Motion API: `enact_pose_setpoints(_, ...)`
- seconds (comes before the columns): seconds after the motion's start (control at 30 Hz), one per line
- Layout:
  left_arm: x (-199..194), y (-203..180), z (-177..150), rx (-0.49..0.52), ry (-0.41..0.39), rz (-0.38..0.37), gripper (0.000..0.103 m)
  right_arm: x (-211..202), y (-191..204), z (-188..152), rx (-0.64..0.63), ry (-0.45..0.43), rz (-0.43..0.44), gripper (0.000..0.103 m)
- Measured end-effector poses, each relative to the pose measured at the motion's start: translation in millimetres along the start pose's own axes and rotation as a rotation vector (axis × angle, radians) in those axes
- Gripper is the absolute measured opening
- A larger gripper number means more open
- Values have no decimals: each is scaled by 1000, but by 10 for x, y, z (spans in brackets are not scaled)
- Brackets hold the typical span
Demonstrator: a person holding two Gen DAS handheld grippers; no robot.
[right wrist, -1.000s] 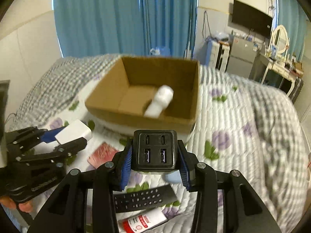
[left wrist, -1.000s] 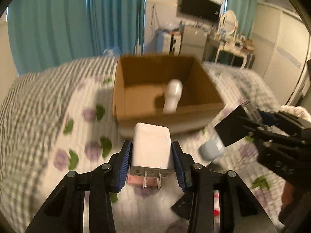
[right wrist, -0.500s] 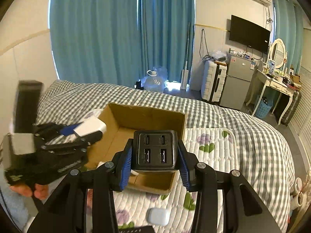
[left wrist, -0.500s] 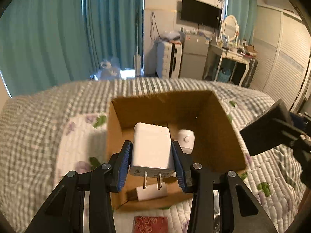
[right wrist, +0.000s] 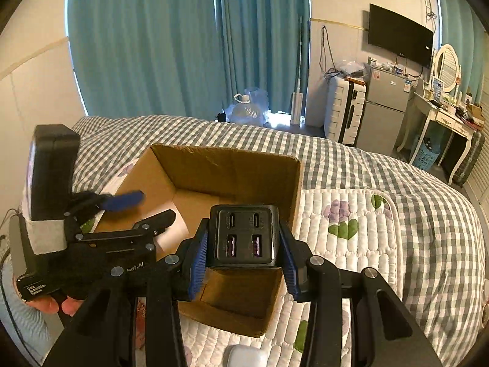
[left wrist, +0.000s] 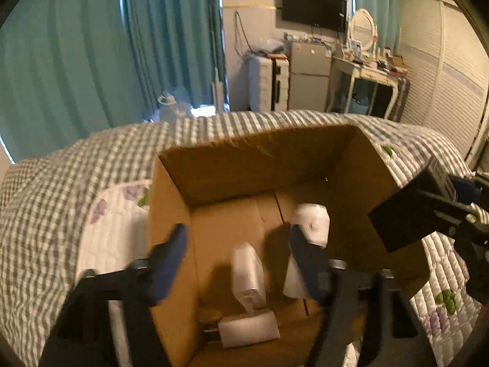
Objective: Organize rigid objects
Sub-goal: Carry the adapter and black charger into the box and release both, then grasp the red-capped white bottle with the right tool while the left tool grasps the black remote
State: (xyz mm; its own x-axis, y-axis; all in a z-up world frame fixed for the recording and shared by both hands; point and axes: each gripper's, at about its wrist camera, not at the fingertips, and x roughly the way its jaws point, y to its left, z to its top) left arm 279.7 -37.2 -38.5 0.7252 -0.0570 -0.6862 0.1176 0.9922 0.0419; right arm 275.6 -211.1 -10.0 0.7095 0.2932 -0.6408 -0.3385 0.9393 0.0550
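An open cardboard box [left wrist: 360, 165] [right wrist: 226, 165] stands on the bed. My left gripper [left wrist: 238, 257] is open over the box. Below it a white plug charger [left wrist: 247, 272] is blurred, falling or just landed inside the box. Another white charger [left wrist: 249, 330] and a white rounded device [left wrist: 311, 224] lie on the box floor. My right gripper [right wrist: 244, 263] is shut on a black multi-port USB charger [right wrist: 244, 235], held above the box's near right corner. The left gripper also shows in the right wrist view [right wrist: 134, 211].
The bed has a checked grey cover [right wrist: 382, 165] and a floral white quilt [right wrist: 351, 223]. A white case [right wrist: 244, 356] lies on the quilt below the box. Curtains, a suitcase, a fridge and a dressing table stand behind.
My left gripper moved over the box and opened, letting go of the white plug charger, which dropped into the box. My right gripper came closer over the box with the black charger.
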Motion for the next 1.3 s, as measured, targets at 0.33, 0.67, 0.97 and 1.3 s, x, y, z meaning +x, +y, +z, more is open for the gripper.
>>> enact_pose_setpoints(0.33, -287, 245, 34, -43, -44, -19, 76, 283, 9, 0, 16, 76, -42, 41)
enact_pose_setpoints(0.67, -692, 343, -22, -62, -86, -36, 82, 258, -44, 2, 116, 50, -20, 72)
enact_pose_setpoints(0.97, -1285, 293, -388, -53, -62, -18, 89, -602, 266, -81, 39, 47, -93, 76)
enact_pose_setpoints(1.3, -1479, 254, -1216, -120, 27, 5, 89, -1080, 616, -1055, 53, 160, -58, 76)
